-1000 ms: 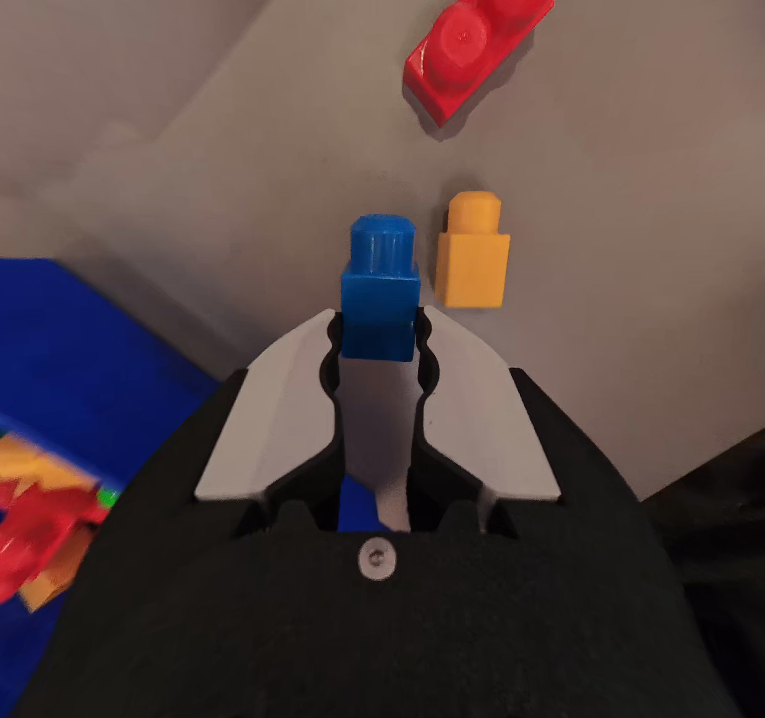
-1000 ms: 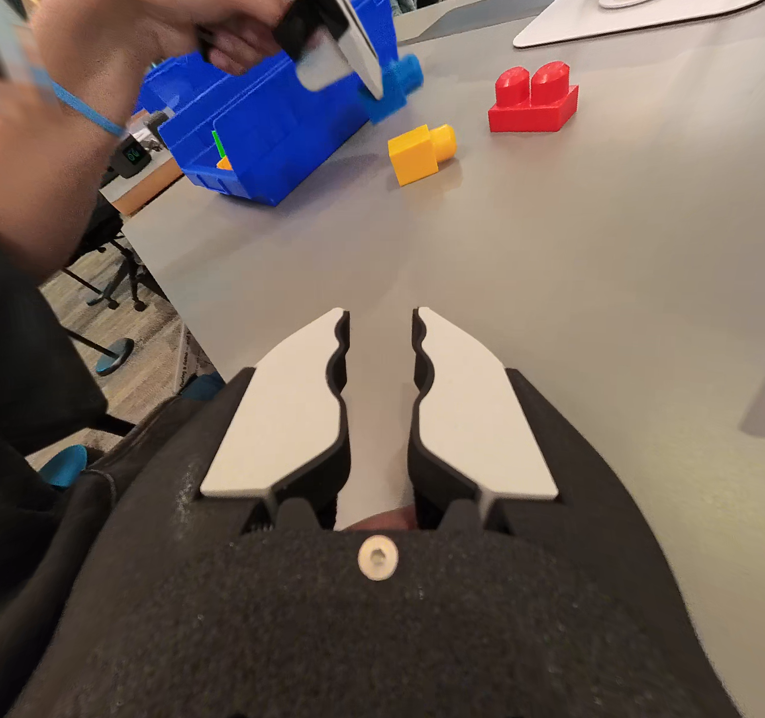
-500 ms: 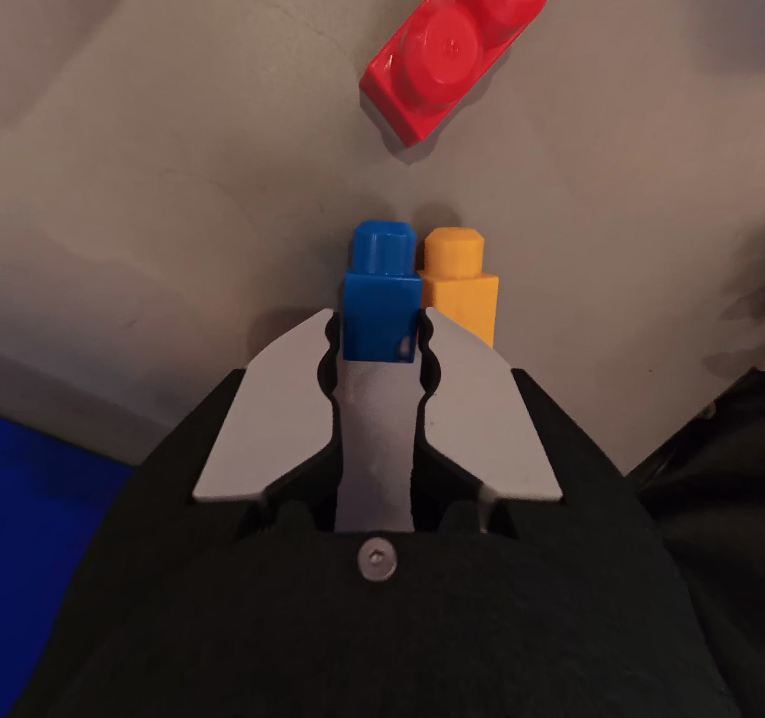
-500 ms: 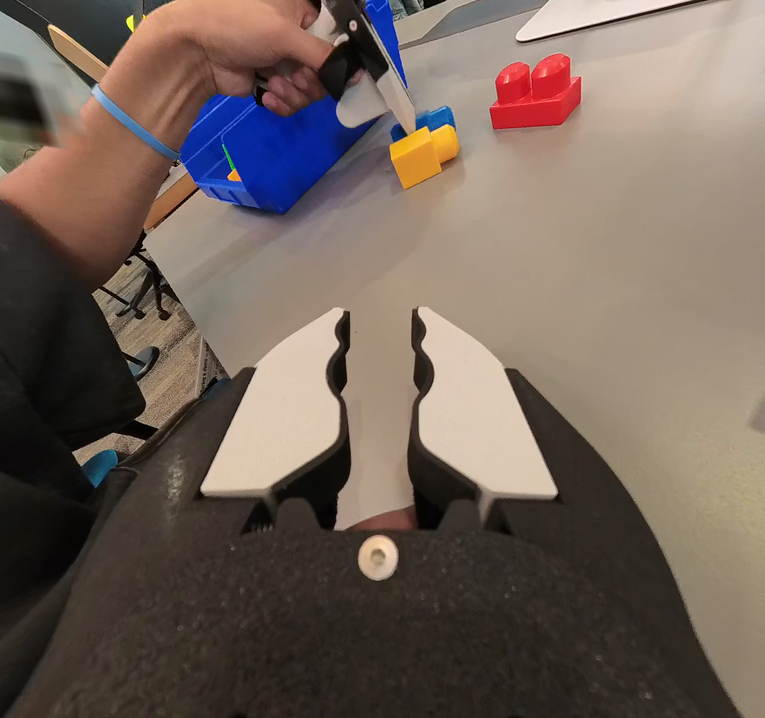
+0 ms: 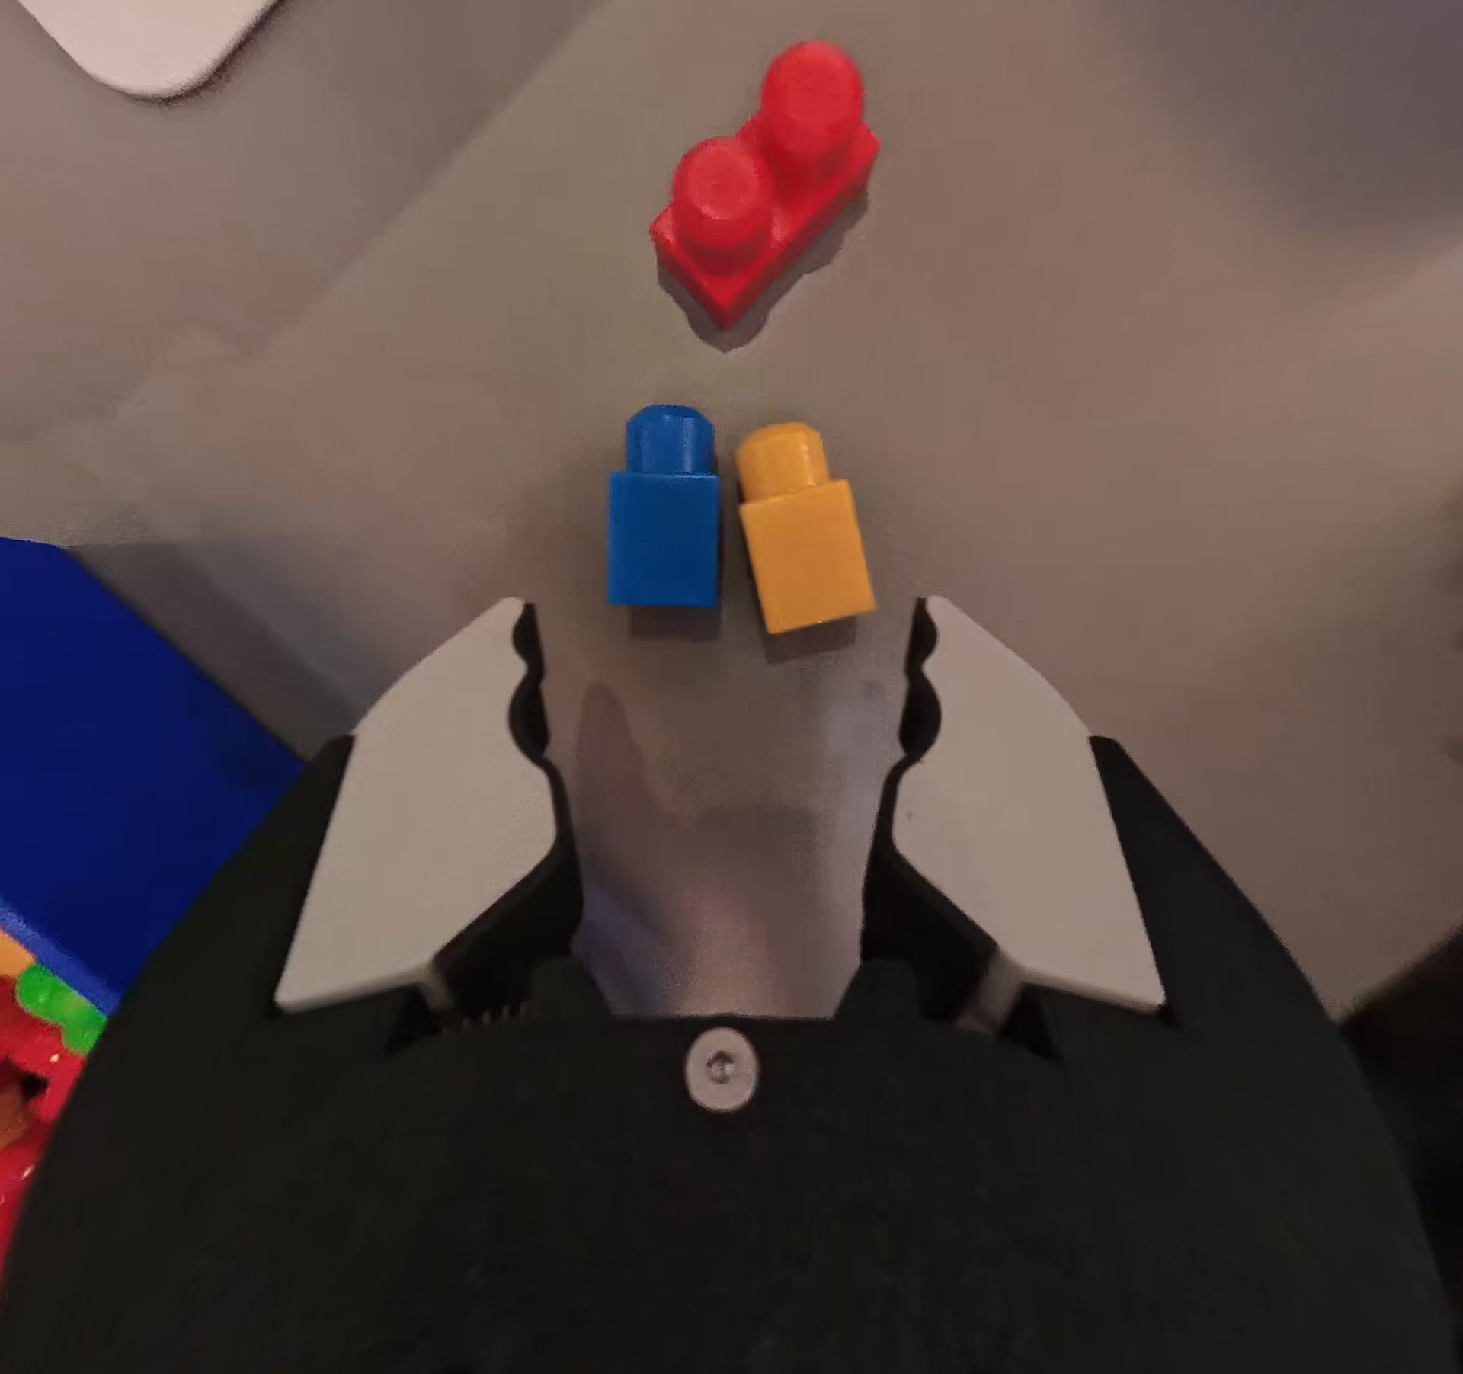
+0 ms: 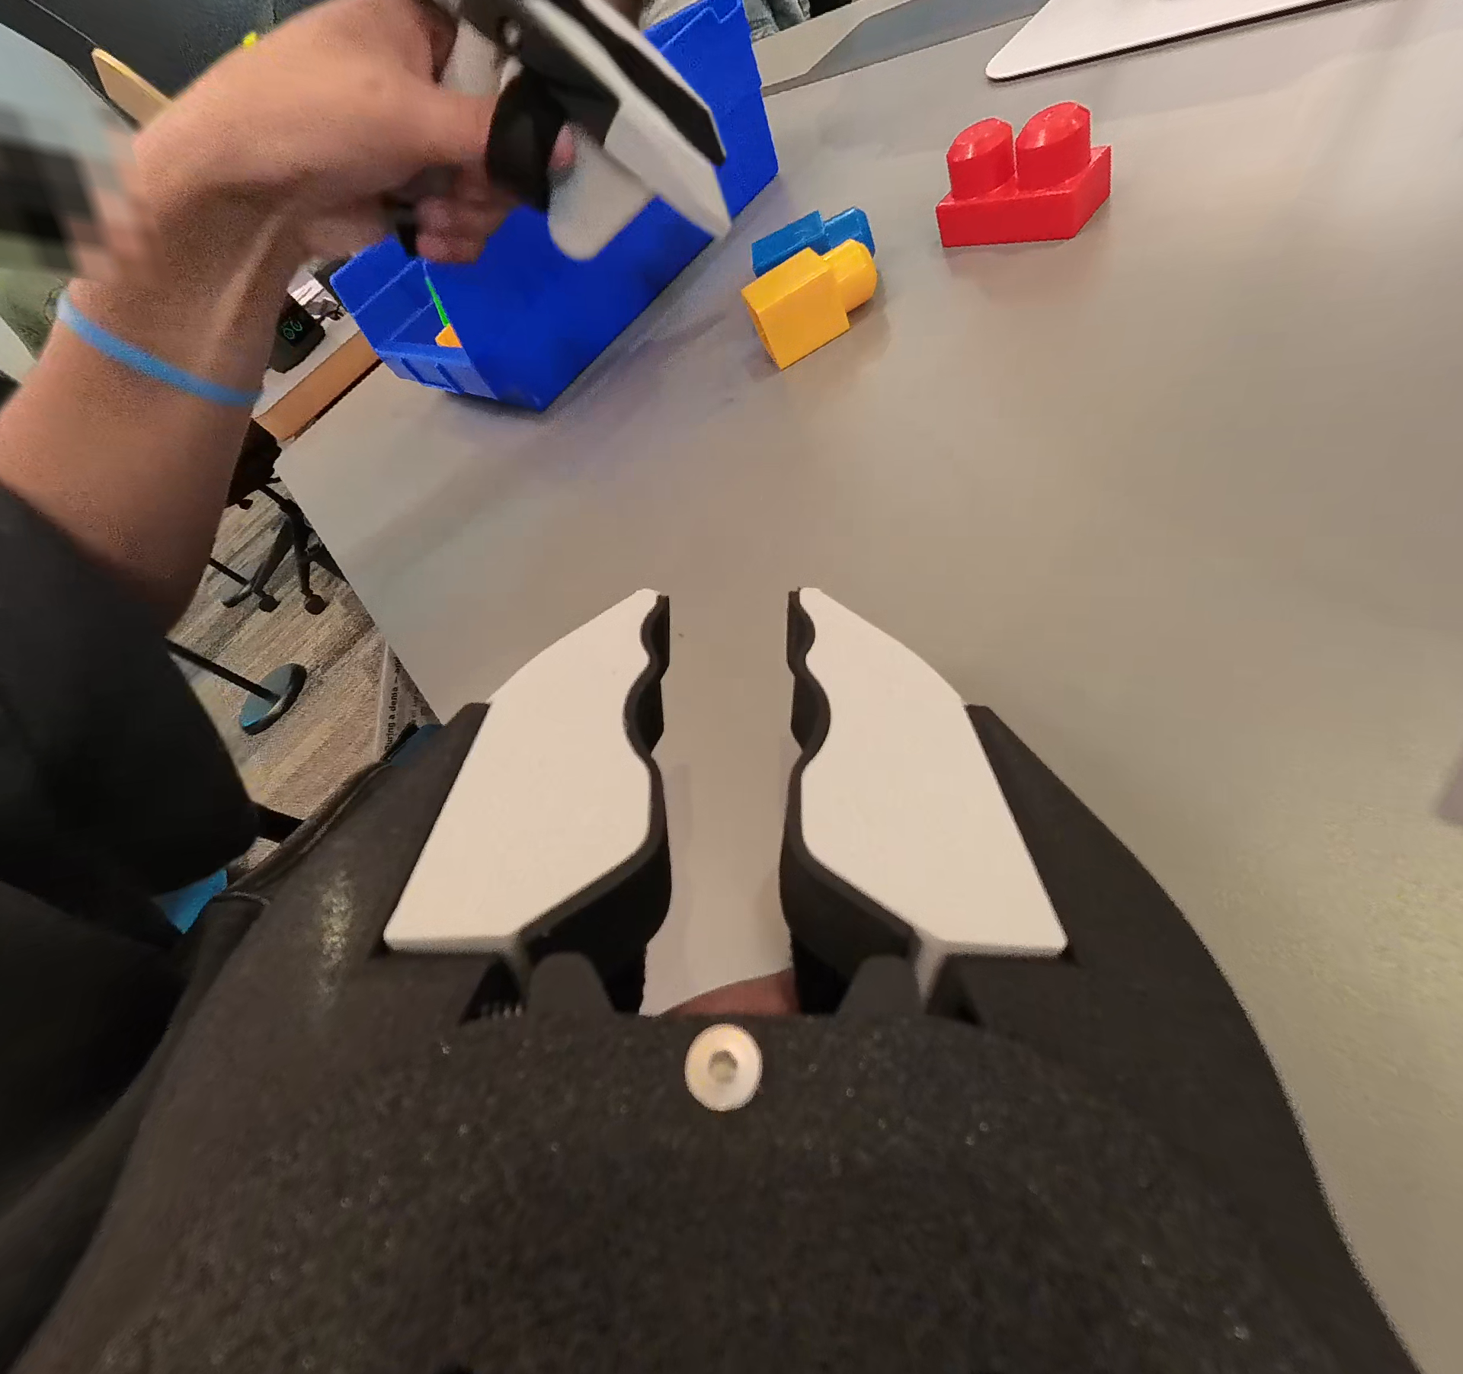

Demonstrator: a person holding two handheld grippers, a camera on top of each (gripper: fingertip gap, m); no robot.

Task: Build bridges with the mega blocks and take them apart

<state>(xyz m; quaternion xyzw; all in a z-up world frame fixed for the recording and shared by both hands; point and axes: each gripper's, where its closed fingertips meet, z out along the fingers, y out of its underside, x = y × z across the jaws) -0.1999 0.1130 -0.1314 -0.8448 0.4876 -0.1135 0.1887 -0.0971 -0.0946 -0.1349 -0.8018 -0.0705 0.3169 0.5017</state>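
Observation:
A small blue block (image 5: 663, 536) lies on its side on the grey table (image 5: 1108, 465), right beside a small yellow block (image 5: 803, 544). A red two-stud block (image 5: 764, 188) stands beyond them. My left gripper (image 5: 722, 607) is wide open and empty, held just short of the blue and yellow blocks. In the right wrist view the blue block (image 6: 807, 231), yellow block (image 6: 803, 303) and red block (image 6: 1021, 184) sit far ahead, with the left gripper (image 6: 657, 172) raised above them. My right gripper (image 6: 727, 600) is partly open with nothing between its pads, low over the table.
A blue bin (image 6: 554, 322) holding several coloured blocks stands left of the blocks; it also shows in the left wrist view (image 5: 103, 742). A white mat (image 6: 1187, 6) lies at the back right. The table's left edge (image 6: 340, 544) drops to the floor.
My left gripper set the blue block down beside the yellow one, opened wide and drew back from it. My right gripper has stayed still.

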